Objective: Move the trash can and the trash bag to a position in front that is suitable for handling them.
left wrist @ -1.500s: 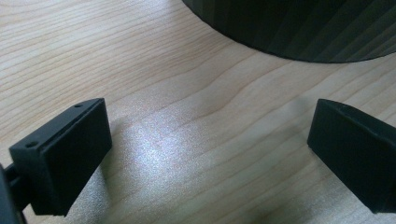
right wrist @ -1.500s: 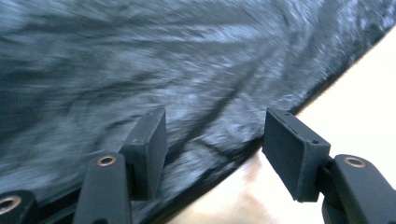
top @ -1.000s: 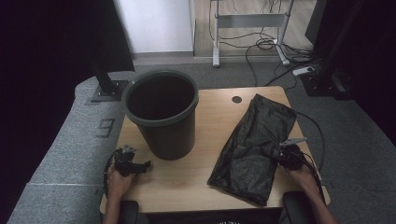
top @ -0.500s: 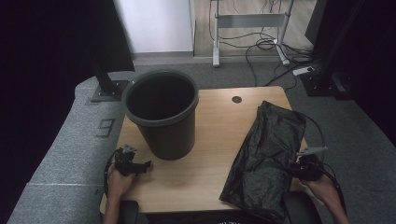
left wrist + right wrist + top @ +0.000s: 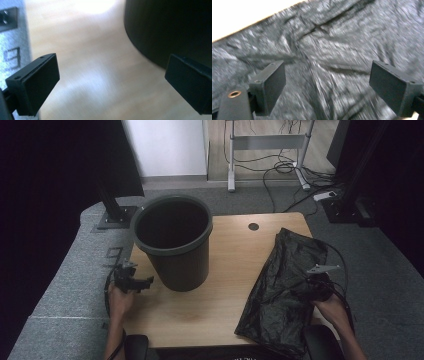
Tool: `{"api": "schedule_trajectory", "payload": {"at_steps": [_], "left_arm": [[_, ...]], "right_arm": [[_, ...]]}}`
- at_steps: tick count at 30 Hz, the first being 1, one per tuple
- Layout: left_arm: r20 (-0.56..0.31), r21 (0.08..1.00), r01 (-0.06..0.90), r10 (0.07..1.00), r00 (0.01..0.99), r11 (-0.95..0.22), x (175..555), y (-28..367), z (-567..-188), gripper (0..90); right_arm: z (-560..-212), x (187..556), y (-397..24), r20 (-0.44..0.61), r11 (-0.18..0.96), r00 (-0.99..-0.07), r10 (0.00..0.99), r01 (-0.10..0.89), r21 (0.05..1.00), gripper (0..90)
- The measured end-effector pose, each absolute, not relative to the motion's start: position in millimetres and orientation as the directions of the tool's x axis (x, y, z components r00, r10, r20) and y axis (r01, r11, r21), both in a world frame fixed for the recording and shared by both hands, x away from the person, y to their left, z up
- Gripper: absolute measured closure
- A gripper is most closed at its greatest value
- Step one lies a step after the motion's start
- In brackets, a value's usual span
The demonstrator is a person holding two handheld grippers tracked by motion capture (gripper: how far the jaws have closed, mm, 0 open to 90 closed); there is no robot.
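- Wooden table sits on grey carpet, dark bin upright on it.
- Right gripper has just been opening; jaws gape over the crumpled black bag, nothing pinched.
- Left gripper spread wide, just beside the bin.

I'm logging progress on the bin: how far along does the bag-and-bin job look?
Early. Done: nothing yet; the bin stands unlined on the table, and the black bag lies flat beside it. In hand: the right hand-held gripper hangs over the bag, its jaws just opened, gripping nothing. The left hand-held gripper is open beside the bin. Left: everything.
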State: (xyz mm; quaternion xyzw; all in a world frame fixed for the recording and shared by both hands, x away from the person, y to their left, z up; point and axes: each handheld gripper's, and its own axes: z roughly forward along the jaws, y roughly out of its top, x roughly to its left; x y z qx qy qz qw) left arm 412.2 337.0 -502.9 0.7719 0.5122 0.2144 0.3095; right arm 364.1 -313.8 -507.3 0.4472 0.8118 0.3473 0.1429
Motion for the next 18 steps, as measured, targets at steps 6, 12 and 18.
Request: {"api": "schedule_trajectory", "payload": {"at_steps": [6,12,18], "left_arm": [[0.020,0.725,0.627,0.918,0.395,-0.285,438,342,-480,0.0],[0.061,0.726,0.610,0.912,0.405,-0.319,452,337,-473,0.0],[0.044,0.733,0.600,0.903,0.428,-0.321,457,324,-475,0.0]], "right_arm": [[-502,381,-297,0.112,0.346,-0.570,0.814,0.631,0.694,0.0],[-494,398,-281,0.099,0.342,-0.584,0.806,0.595,0.727,0.0],[-485,415,-261,0.070,0.352,-0.601,0.796,0.555,0.753,0.0]]}}
